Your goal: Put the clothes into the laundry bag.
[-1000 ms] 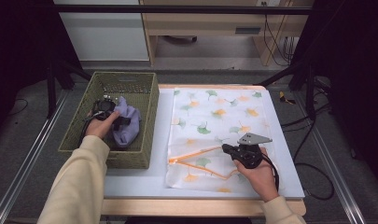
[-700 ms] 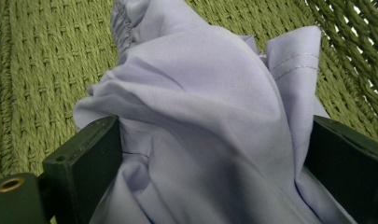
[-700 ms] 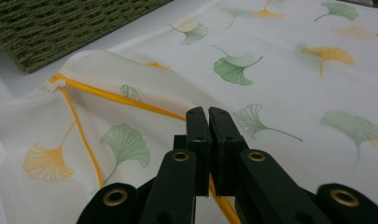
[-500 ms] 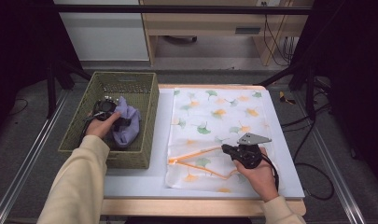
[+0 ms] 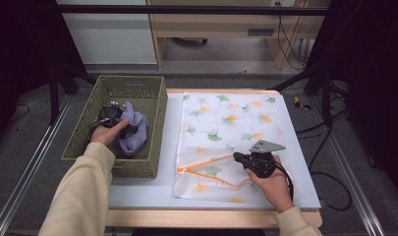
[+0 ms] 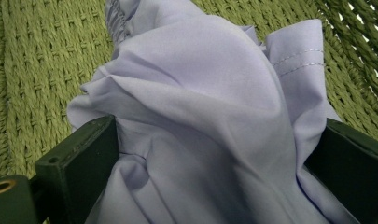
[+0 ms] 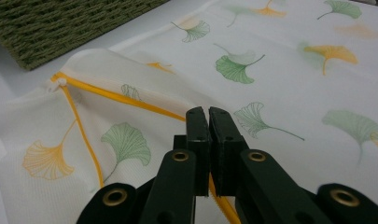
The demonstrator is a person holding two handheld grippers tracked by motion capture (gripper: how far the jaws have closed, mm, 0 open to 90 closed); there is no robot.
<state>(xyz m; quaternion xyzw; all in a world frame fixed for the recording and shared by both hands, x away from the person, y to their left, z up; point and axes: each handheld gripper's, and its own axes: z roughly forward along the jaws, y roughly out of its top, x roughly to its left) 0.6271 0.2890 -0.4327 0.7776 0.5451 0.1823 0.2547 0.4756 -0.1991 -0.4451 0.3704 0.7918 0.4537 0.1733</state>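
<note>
On the left of the table we find the left gripper (image 5: 119,118) down inside the green woven basket (image 5: 152,105), mostly hidden there by the person's left hand (image 5: 107,133) and a bunched lilac cloth (image 5: 133,132). From the left gripper view we see its two jaws standing wide on either side of the cloth (image 6: 210,116), whose folds fill the gap; we cannot tell whether the pads press on it. The cloth's lower part is cut off at the picture's near edge. It is the one item we see in the basket, lying toward the near right.

To the right lies a white mesh bag (image 5: 231,128) printed with green and orange leaves, flat on the table (image 5: 137,189), its orange-trimmed mouth (image 5: 206,162) lifted open toward the left. The right gripper (image 7: 208,122) has its jaws together, clamped on the orange trim of the upper layer. The right hand (image 5: 272,187) rests low at the near right, the gripper pointing left. We cannot see into the bag.
</note>
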